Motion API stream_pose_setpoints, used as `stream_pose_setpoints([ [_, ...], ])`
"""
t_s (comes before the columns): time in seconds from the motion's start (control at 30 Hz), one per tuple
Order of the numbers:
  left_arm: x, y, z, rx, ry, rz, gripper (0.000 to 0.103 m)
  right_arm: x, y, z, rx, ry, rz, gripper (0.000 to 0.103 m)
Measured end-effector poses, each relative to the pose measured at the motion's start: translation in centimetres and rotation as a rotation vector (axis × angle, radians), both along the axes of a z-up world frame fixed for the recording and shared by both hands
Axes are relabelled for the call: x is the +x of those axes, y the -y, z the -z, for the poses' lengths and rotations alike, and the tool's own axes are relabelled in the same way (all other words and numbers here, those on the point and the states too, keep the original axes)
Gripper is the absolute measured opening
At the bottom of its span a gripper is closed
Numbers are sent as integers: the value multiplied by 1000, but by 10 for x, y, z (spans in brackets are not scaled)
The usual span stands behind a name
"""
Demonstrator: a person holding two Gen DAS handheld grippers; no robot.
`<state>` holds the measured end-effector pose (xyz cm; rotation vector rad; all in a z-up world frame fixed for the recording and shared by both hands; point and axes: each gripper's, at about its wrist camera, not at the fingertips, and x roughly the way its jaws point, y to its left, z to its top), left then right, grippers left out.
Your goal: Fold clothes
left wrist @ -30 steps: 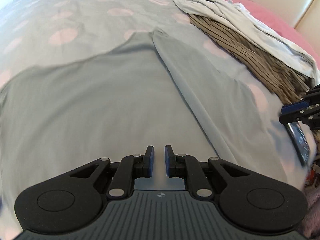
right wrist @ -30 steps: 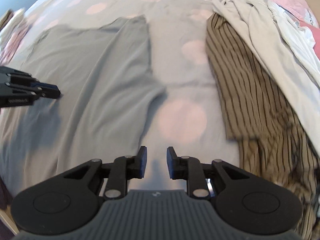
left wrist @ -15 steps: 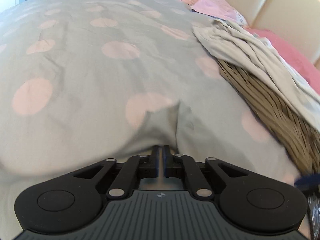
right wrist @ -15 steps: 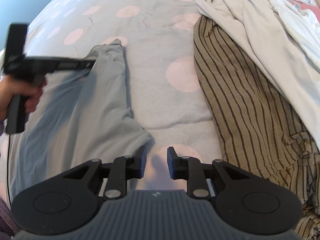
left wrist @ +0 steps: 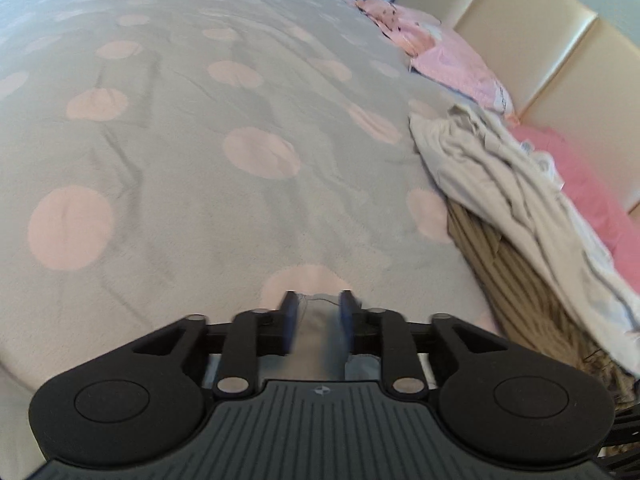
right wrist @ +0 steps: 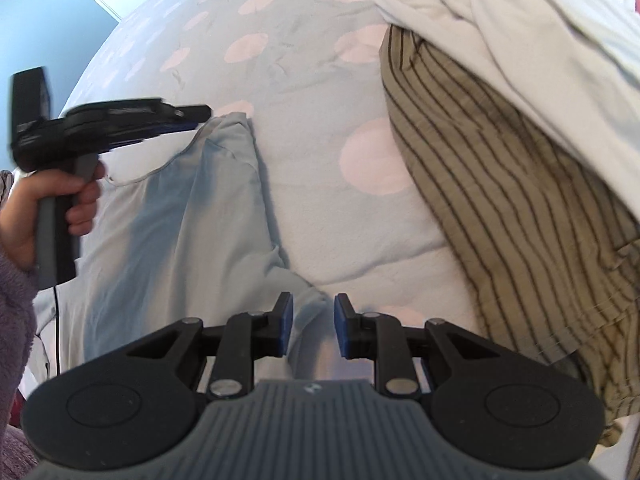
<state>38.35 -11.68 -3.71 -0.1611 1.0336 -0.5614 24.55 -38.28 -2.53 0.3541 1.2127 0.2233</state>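
Note:
A pale grey-blue garment [right wrist: 180, 220] lies on the spotted duvet [left wrist: 200, 140], its far edge folded over. My left gripper [left wrist: 319, 308] is at that far corner and its jaws are opening. A strip of the garment [left wrist: 318, 324] lies between the parted pads, which no longer pinch it. In the right wrist view a hand [right wrist: 48, 200] holds the left gripper [right wrist: 202, 114] just over the garment's top corner. My right gripper [right wrist: 312, 312] hangs open over the garment's near corner, with cloth under the gap and both pads clear of it.
To the right lies a brown striped garment [right wrist: 500, 200] with a cream one [right wrist: 500, 20] across it. Pink pillows [left wrist: 452, 64] and a cream headboard [left wrist: 540, 48] are at the far right. A purple fleece sleeve [right wrist: 16, 320] shows at the left edge.
My left gripper went forward along the garment, shut on its far corner, and has now parted its jaws there. My right gripper moved closer to the garment's near corner, still open.

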Motion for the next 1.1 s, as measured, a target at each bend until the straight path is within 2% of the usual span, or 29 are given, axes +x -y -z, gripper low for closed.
stream_pose_setpoints([
  [0.07, -3, -2, 3, -36, -41, 11, 39, 1, 0, 5, 19, -14, 17, 25],
  [0.17, -9, 8, 12, -46, -53, 43, 39, 0, 2, 15, 76, -47, 44, 25],
  [0.2, -11, 13, 16, -47, -54, 53, 29, -1, 2, 17, 95, -52, 47, 25],
  [0.23, -12, 18, 19, -46, -53, 64, 20, -1, 2, 19, 112, -54, 47, 14],
  [0.27, -13, 23, 21, -31, -45, 74, 6, -2, 1, 20, 100, -48, 47, 6],
  [0.33, -14, 29, 21, 13, 6, 72, 3, -2, -3, 16, 8, -27, 34, 5],
  [0.4, -13, 32, 21, 51, 42, 65, 3, -1, -6, 17, -29, -29, 25, 5],
  [0.47, -9, 32, 23, 75, 42, 54, 3, 0, -8, 19, -46, -33, 16, 5],
  [0.6, -11, 34, 23, 82, 44, 64, 4, 1, -5, 19, -38, -44, 20, 6],
  [0.63, -14, 34, 21, 88, 56, 70, 5, 0, -5, 17, -47, -41, 22, 10],
  [0.7, -22, 30, 13, 99, 91, 75, 21, -3, -6, 9, -88, -18, 17, 19],
  [0.77, -32, 21, 6, 103, 102, 79, 22, -9, -7, 1, -119, 2, 5, 23],
  [0.93, -77, -4, -10, 110, 97, 124, 22, -31, -8, -11, -98, 2, -31, 23],
  [1.1, -139, -22, -18, 148, 62, 185, 22, -72, -17, -21, -113, 7, -102, 24],
])
